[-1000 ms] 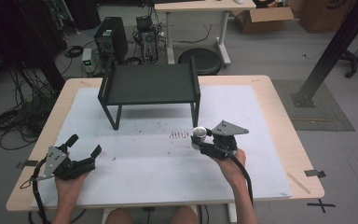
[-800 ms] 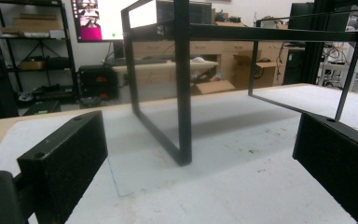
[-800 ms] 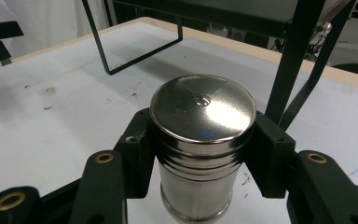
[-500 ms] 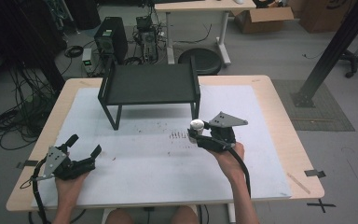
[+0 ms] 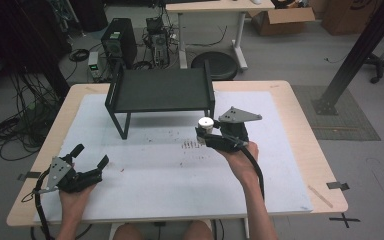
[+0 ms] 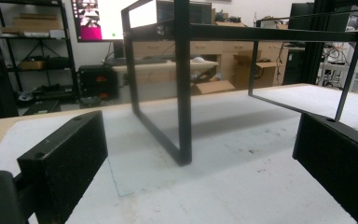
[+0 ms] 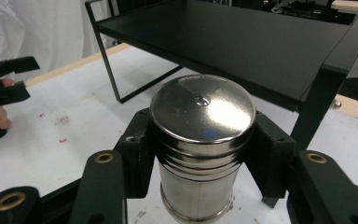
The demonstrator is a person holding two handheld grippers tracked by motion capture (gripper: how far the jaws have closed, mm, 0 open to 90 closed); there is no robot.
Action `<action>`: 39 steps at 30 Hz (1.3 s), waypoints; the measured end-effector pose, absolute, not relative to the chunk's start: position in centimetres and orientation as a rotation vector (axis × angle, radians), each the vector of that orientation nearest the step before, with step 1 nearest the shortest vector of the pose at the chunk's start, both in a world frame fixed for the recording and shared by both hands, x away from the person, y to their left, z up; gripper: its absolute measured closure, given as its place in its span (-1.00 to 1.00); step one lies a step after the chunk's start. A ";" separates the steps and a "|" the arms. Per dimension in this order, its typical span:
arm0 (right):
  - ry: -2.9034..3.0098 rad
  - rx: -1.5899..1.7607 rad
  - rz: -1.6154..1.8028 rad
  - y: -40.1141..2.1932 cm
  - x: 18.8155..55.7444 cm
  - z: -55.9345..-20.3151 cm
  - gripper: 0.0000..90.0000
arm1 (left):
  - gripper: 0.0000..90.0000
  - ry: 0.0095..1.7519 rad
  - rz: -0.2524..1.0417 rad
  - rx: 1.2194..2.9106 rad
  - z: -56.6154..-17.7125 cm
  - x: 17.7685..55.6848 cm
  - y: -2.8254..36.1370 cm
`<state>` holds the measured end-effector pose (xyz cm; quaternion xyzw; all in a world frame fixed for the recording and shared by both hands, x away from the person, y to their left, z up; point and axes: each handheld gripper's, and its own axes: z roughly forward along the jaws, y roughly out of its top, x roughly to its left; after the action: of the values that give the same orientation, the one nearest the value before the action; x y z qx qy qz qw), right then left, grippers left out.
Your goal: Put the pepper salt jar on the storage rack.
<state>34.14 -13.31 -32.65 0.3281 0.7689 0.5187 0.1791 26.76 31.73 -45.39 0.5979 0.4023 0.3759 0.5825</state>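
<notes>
A shiny steel canister with a round lid stands upright between the jaws of my right gripper, which is shut on it and holds it above the mat, just in front of the right front leg of the black metal shelf. In the high view the canister shows as a pale round top. My left gripper rests low at the table's front left, open, with nothing between its black pads. It faces the shelf's legs.
A white mat covers most of the wooden table, with small dark specks near its middle. Beyond the table stand a computer tower, cables and a second desk. A black post rises at the right.
My right gripper has carried the canister up and back left, closer to the shelf's right front corner. The left gripper has stayed put.
</notes>
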 end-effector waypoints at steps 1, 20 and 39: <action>2.174 0.929 1.466 -13.2 34.2 -32.5 0.09 | -0.92 0.940 0.878 1.396 -45.4 26.8 31.7; 2.175 0.924 1.448 -11.4 36.4 -28.2 0.09 | -0.92 0.941 0.877 1.397 -45.4 26.8 31.7; 2.188 0.919 1.423 -9.3 39.4 -25.5 0.09 | -0.92 0.941 0.875 1.396 -45.4 26.8 31.7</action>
<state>39.37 -9.33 -25.53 0.3262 0.7769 0.5054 0.1861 26.79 31.70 -45.38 0.5981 0.4031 0.3749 0.5825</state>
